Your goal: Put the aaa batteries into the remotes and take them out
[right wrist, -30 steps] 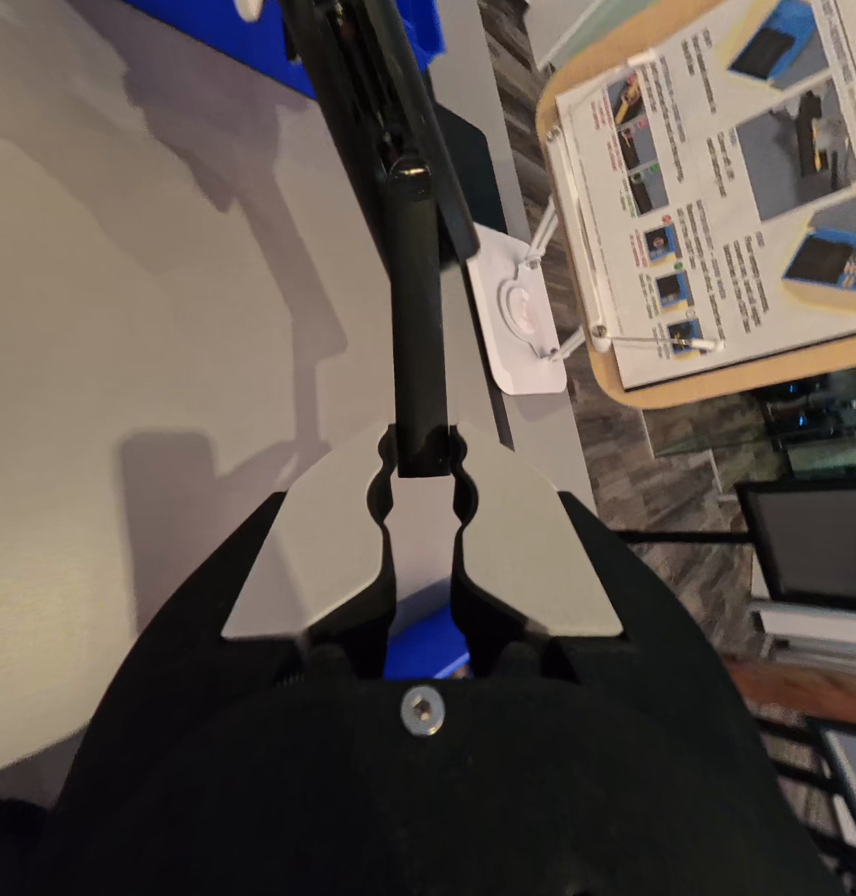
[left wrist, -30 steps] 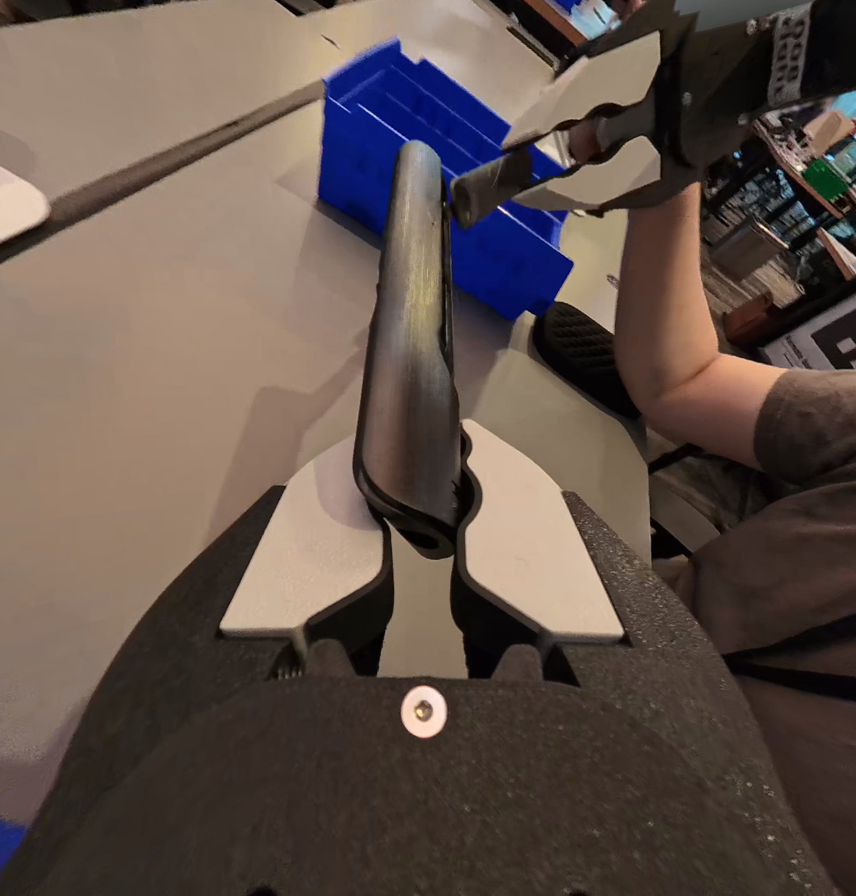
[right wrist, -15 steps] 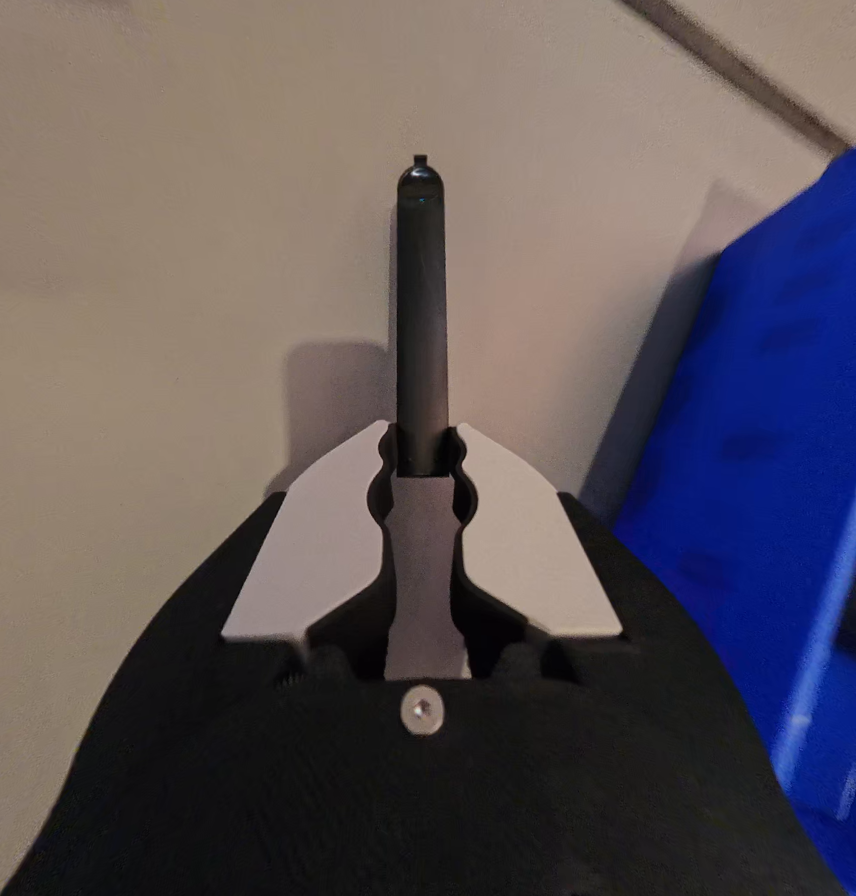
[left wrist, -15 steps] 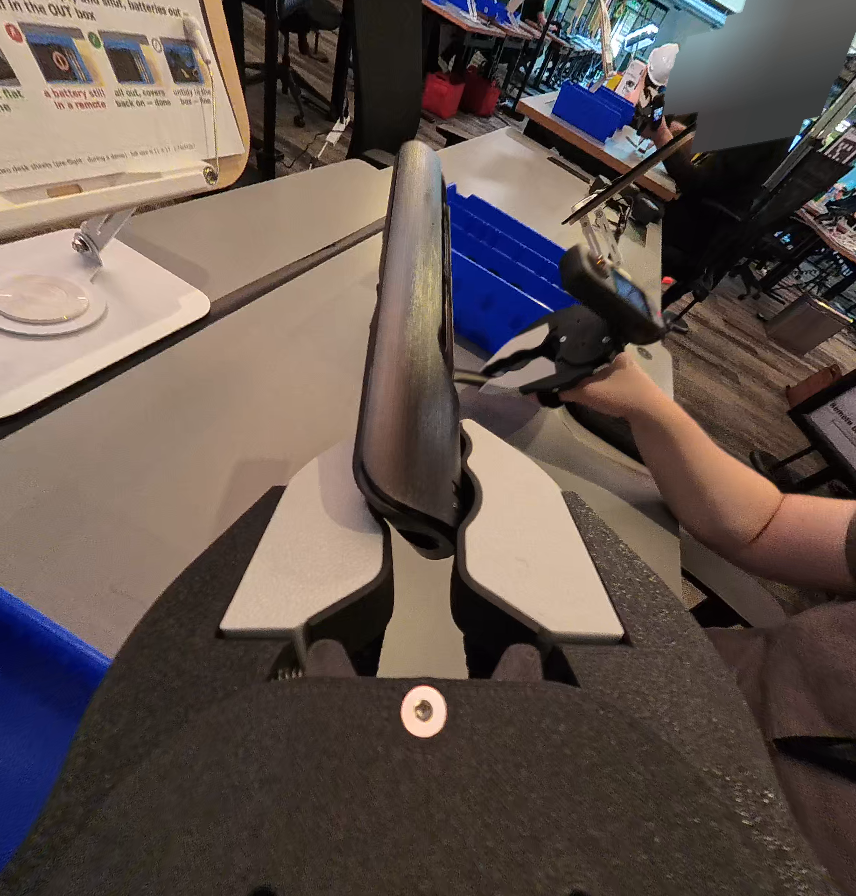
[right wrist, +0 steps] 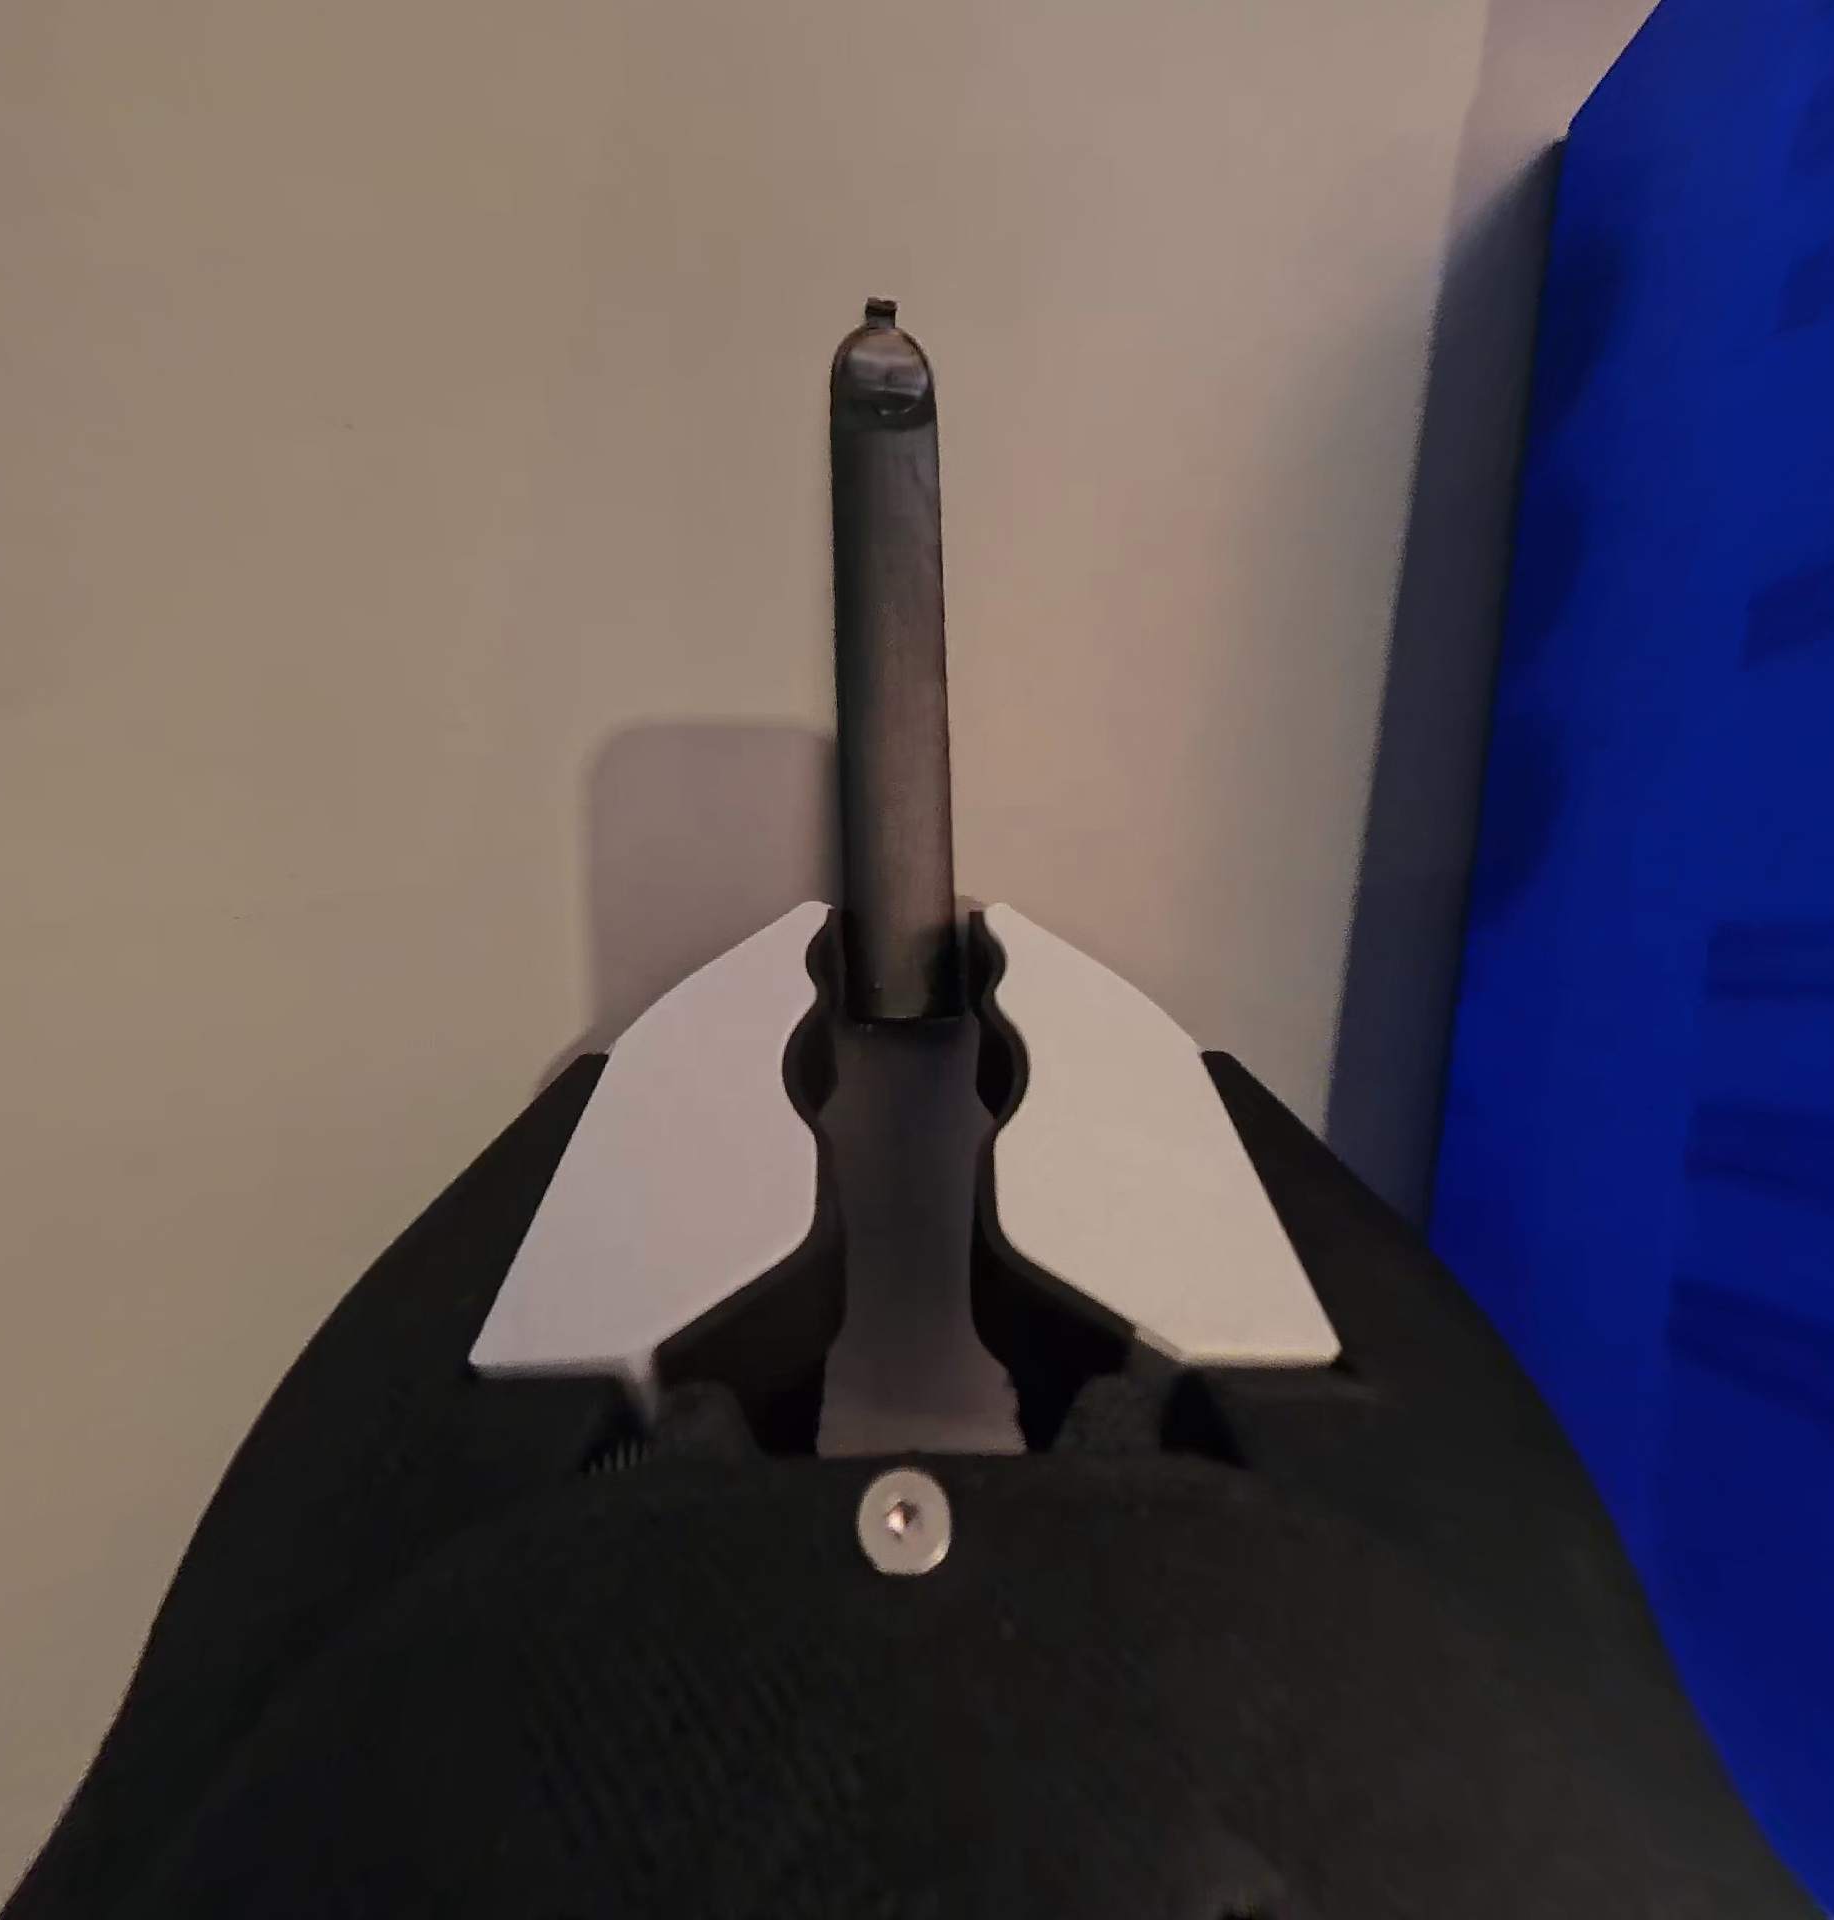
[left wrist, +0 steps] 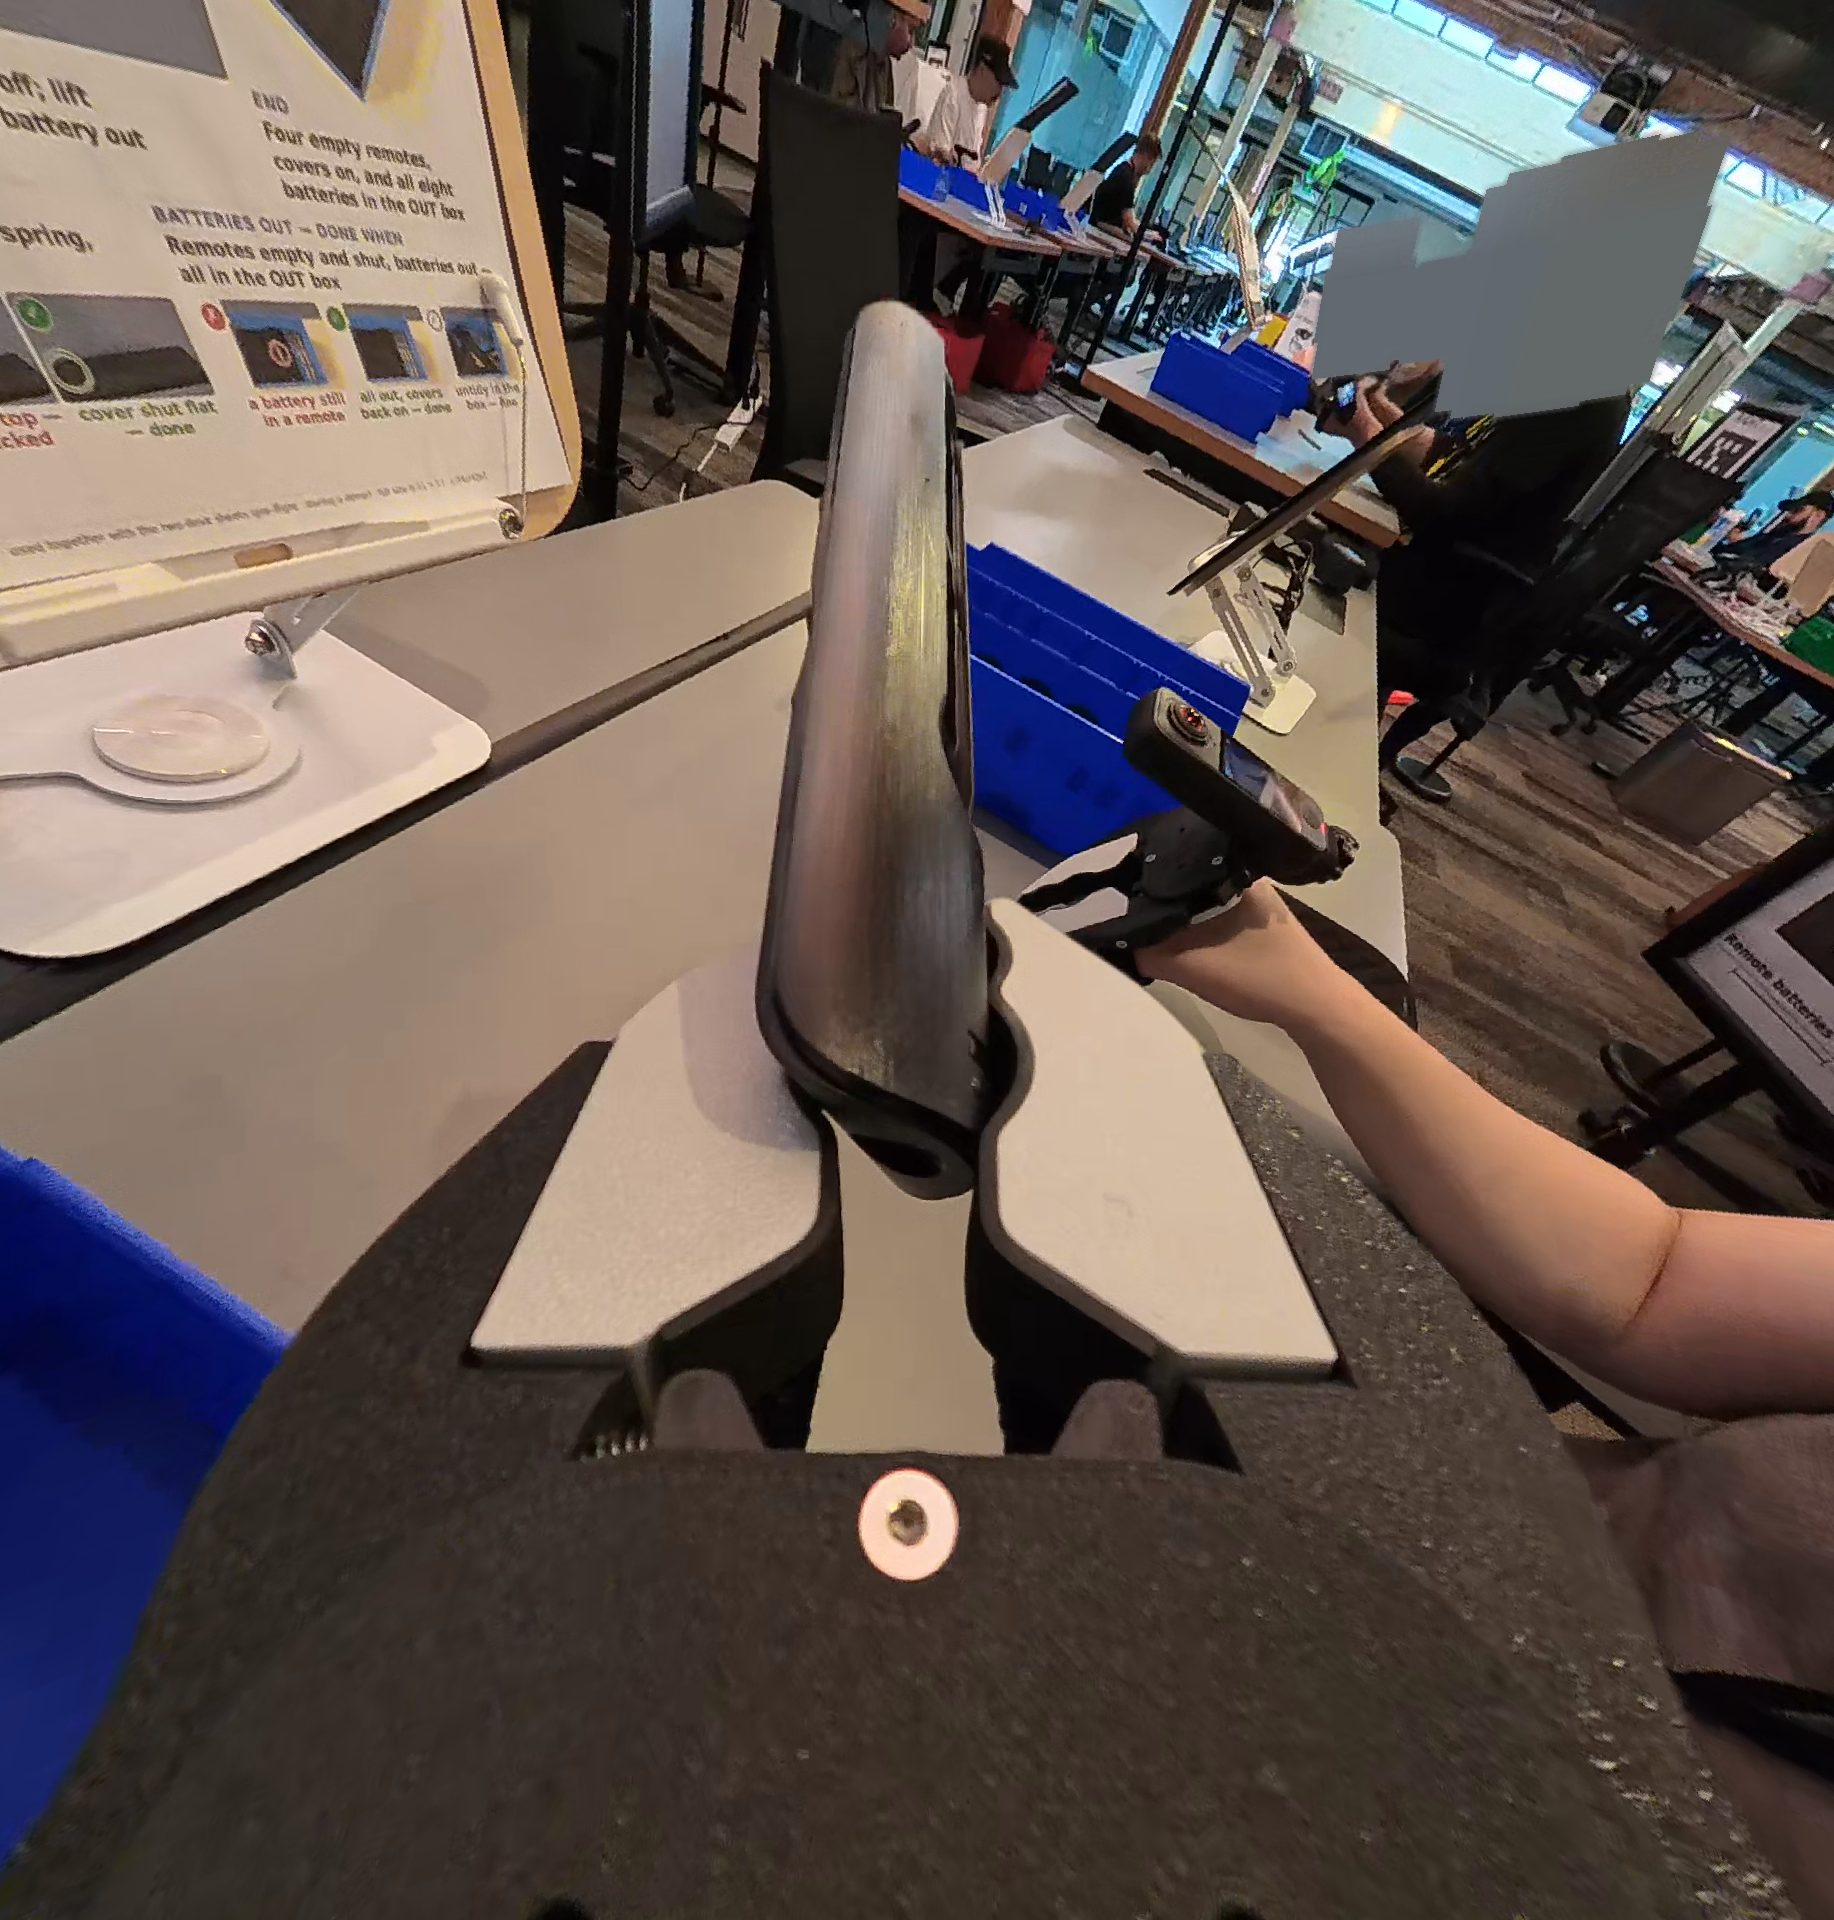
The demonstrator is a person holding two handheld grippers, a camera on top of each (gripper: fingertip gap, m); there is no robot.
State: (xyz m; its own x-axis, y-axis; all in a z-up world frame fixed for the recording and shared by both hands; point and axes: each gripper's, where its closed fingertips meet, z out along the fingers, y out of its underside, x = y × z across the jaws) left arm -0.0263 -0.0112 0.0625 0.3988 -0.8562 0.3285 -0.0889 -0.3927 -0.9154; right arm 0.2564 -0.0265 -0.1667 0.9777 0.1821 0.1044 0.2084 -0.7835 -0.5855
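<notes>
Compared with half a second before, the left claw [left wrist: 897, 1049] had lifted its view a little, still clamped on the black remote [left wrist: 877, 748], which stood upright above the grey counter [left wrist: 393, 914]. The right claw [right wrist: 905, 961] still gripped the thin black battery cover [right wrist: 887, 665] and had come nearer to the blue bin [right wrist: 1661, 935]. What lay inside the bins I could not tell.

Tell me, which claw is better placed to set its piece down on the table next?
Probably the right claw. It points down at the bare grey table beside the blue bin, gripping a thin black cover. The left claw holds the remote raised up in the air.
</notes>
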